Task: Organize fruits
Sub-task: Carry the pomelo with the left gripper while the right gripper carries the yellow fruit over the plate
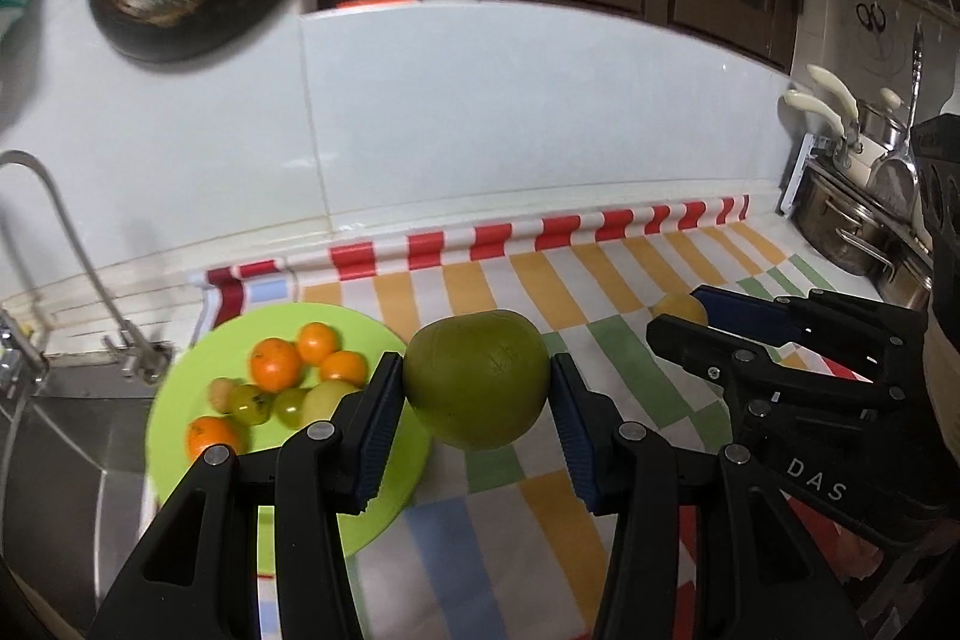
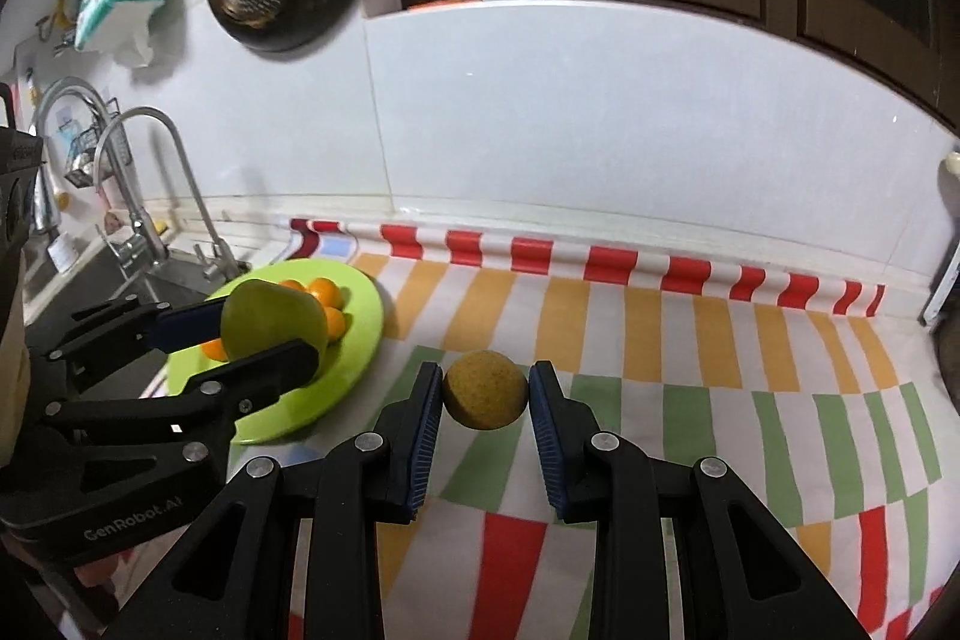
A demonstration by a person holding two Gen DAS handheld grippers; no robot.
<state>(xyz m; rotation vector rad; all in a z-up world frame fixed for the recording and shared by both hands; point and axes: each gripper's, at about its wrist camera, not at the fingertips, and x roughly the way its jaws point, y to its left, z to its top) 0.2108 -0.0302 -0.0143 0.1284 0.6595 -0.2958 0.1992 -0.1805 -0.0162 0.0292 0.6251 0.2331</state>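
Plate (image 1: 384,508) already has most fruit, left hand-held gripper (image 1: 477,382) clamps the green fruit (image 1: 477,379), right hand-held gripper (image 2: 486,391) pinches a yellow one (image 2: 485,389), both left to drop.

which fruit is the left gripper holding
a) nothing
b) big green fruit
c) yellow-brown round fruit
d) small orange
b: the left gripper has its pads pressed on both sides of the big green fruit, while the yellow-brown fruit sits in the right gripper.
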